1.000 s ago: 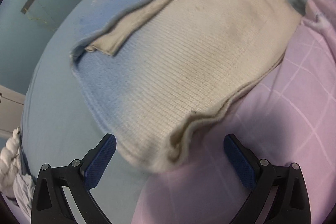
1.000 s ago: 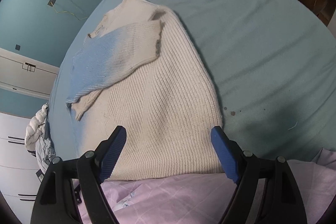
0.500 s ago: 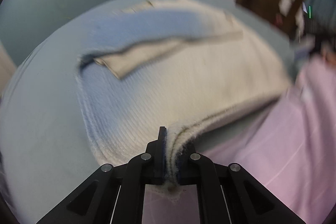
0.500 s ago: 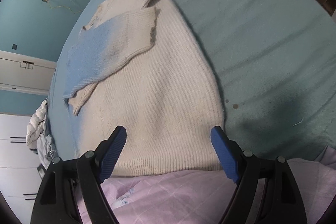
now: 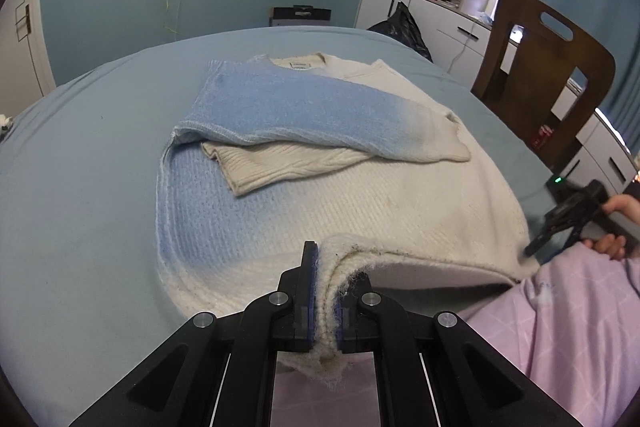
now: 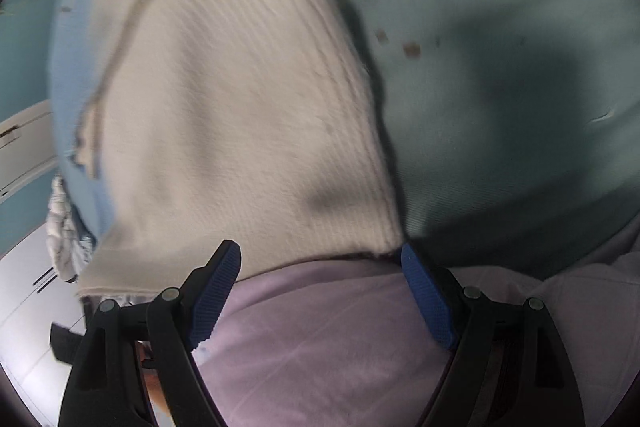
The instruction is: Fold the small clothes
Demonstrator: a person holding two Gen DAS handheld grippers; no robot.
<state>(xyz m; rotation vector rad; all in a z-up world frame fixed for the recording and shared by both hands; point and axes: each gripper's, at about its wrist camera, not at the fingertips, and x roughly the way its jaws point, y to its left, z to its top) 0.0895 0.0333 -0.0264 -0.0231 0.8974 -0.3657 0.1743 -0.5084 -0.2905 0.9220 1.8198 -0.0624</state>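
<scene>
Blurring across most of the right wrist view, the sweater [image 6: 224,99] is showing only as a smeared cream field with a blue edge on the left, and its collar is cut off by the top of the frame. The hem's right corner is sitting just at the tip of one blue pad, and the right gripper [image 6: 320,259] is standing with its fingers wide apart, nothing pressed between them. Below the hem, a pink checked cover [image 6: 320,339] is filling the gap between the fingers and hiding whatever lies under it.

Over in the left wrist view things are sharper. The left gripper [image 5: 327,291] is clamping its fingers together on the sweater's near hem, lifting a ridge of knit off the bed [image 5: 80,167]. The pads themselves are mostly buried in the wool, so only slivers of blue are showing. The rest of the garment is lying flat on the blue sheet, one sleeve folded across the chest, blue fading into cream.

At the right edge, a hand [image 5: 612,227] is holding the other gripper close to the hem's far corner; its tips are too dark and blurred to read there. A wooden chair [image 5: 544,75] is standing beside the bed, with white cabinets [image 5: 420,7] behind it.
</scene>
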